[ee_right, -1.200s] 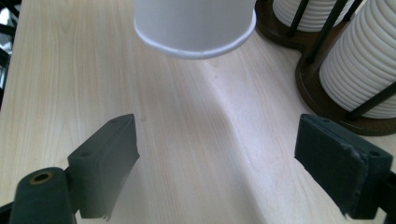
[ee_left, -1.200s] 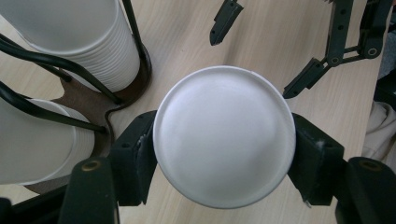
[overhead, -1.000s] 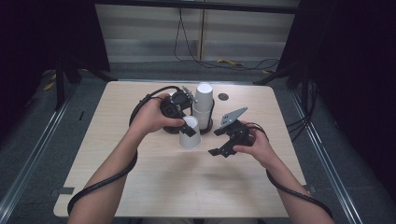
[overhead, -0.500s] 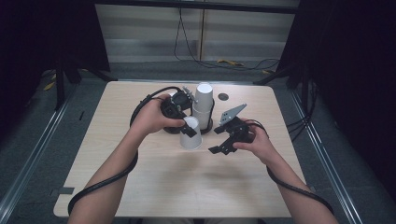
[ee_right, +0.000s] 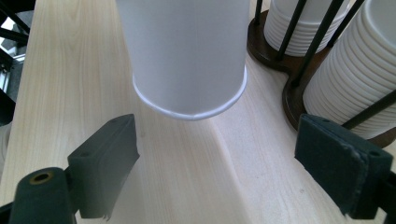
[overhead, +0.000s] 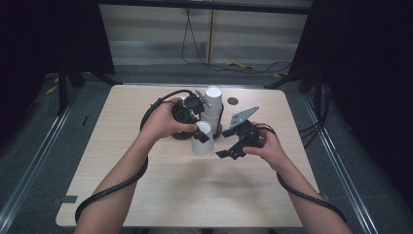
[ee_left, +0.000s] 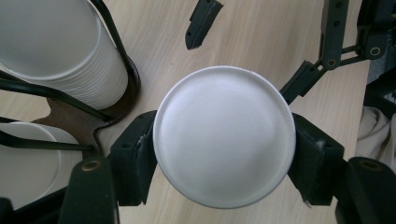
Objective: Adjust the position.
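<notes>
The left gripper (ee_left: 224,154) clamps an upturned white paper cup (ee_left: 224,135) between its jaws, while the right gripper (ee_right: 233,163), jaws spread, faces its rim, probably readying to take it.

a small dark disc (overhead: 233,101) lies near the table's (overhead: 146,195) far edge.

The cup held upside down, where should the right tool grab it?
Grip the cup low on its side wall, just above the rolled rim, coming in level from the right. The left tool already pinches the base end, and the right tool is open.
</notes>
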